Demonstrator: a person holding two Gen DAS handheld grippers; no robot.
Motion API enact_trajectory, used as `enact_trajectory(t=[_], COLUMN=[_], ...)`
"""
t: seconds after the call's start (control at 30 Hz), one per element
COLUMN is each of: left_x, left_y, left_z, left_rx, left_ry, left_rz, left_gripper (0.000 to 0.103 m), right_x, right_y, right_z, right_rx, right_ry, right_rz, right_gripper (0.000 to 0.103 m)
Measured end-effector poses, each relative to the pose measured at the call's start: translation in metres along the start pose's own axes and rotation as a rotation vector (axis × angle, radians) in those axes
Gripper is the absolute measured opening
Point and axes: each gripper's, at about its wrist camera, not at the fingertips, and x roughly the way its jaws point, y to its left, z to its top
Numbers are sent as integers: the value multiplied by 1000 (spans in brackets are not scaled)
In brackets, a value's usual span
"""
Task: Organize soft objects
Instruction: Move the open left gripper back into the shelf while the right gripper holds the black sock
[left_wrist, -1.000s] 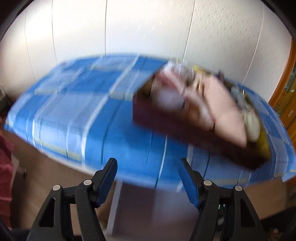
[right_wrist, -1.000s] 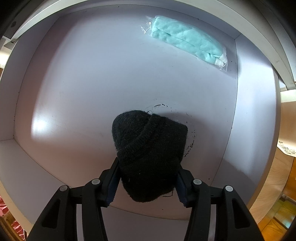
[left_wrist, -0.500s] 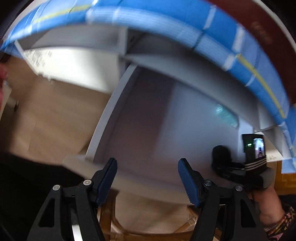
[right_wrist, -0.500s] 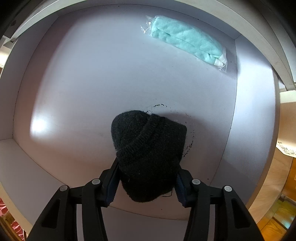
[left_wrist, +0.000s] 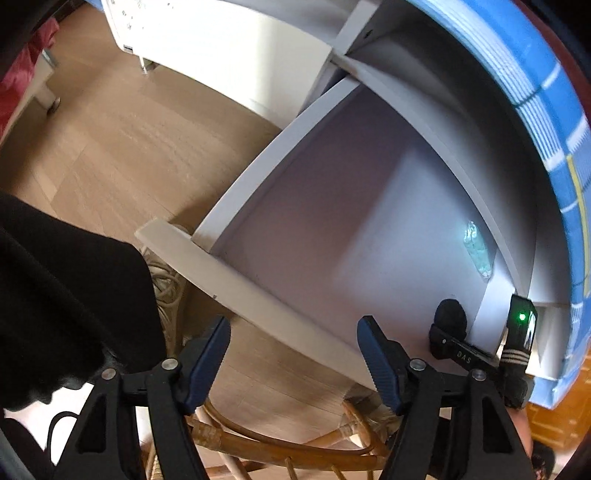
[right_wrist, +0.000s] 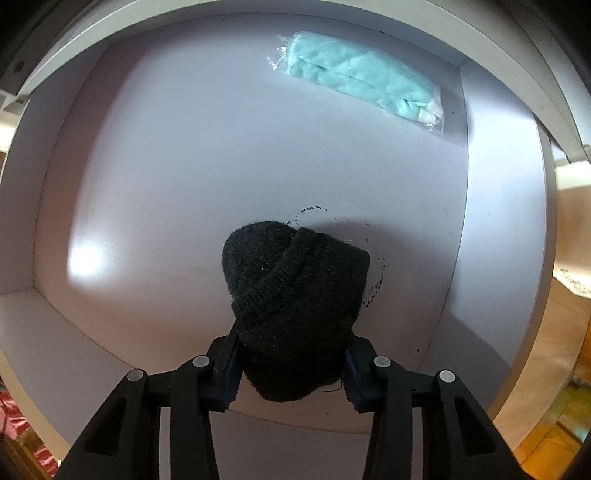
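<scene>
1. A pale grey drawer (right_wrist: 229, 155) is standing pulled out beneath a table draped in a blue checked cloth (left_wrist: 535, 92), with wood flooring (left_wrist: 122, 147) showing beside it.
2. A black knit beanie (right_wrist: 295, 295) is sitting between the pads of the right gripper (right_wrist: 291, 363), whose jaws are pinching its lower half; the hat is hanging low over the drawer floor near the front right, though whether it is touching the floor cannot be told.
3. In the left wrist view the same beanie (left_wrist: 450, 316) is showing as a small dark lump at the right gripper's (left_wrist: 443, 338) tip, inside the drawer (left_wrist: 332, 229).
4. A mint-green folded cloth in a clear plastic bag (right_wrist: 358, 79) is lying in the far right corner of the drawer, well apart from the hat.
5. The left gripper (left_wrist: 293, 360) is hovering outside the drawer front with its jaws spread wide and nothing between them.
6. Judging progress: one soft item appears stowed, the beanie looks about to be set down, and releasing it is not yet done.
7. How many soft things are waiting elsewhere cannot be told here.
8. A rattan chair frame (left_wrist: 277, 446) is lying below the left gripper.
</scene>
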Motion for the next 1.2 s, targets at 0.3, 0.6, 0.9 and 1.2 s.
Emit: enact_trajectory(t=[0.3, 0.6, 0.9, 1.2], left_x=[22, 22, 47, 46], left_y=[18, 25, 47, 44], left_z=[1, 1, 3, -2], left_rx=[-70, -86, -276, -201], left_ry=[57, 41, 98, 82], left_rz=[-20, -19, -79, -25], left_gripper=[60, 63, 73, 73], right_x=[-22, -71, -113, -168], right_y=[-7, -11, -11, -7], right_z=[-3, -18, -42, -67], right_rx=[51, 43, 55, 66], right_ry=[-22, -96, -146, -247], right_rz=[76, 138, 160, 232], right_gripper=[41, 41, 41, 41])
